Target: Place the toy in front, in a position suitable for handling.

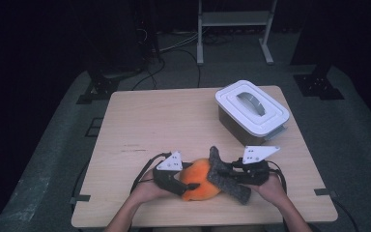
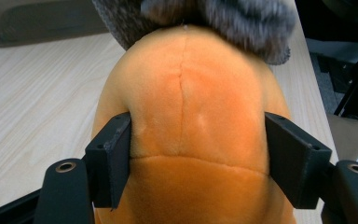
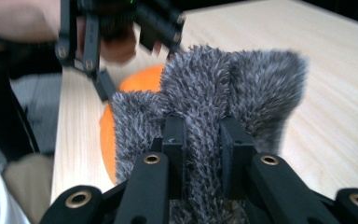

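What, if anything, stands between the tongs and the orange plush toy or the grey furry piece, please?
Nothing visible does: the left tongs already clamp the orange plush toy, and the right tongs pinch the grey furry piece.

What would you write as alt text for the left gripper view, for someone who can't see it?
The left hand-held gripper has its two black jaws pressed against the sides of an orange plush toy on a light wooden table. A grey furry piece of fabric lies over the toy's far end.
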Tool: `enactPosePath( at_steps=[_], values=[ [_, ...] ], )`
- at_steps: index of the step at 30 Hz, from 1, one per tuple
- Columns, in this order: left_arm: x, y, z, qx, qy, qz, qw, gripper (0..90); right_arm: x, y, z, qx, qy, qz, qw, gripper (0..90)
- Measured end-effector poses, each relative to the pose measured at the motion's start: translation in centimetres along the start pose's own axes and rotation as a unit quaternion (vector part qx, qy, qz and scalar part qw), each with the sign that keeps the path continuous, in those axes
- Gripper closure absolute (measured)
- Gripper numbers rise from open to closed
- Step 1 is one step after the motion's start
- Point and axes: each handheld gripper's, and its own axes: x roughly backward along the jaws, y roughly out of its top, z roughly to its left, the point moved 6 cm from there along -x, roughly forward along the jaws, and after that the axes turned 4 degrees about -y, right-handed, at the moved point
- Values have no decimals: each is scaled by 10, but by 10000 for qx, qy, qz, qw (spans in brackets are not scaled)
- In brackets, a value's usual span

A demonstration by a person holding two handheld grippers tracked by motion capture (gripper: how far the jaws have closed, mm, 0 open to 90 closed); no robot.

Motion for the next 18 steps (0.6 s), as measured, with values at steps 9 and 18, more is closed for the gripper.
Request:
enactPosePath(
  at_steps=[9,18],
  values=[
    [-2,4,-5,-171,-3,-22,9999,297,13,-14,-15,-256,-169,155,9994,742],
    [-2,9,-6,6,-100,-93,9999,204,3,-9,-9,-278,108,104,9995,741]
  ],
)
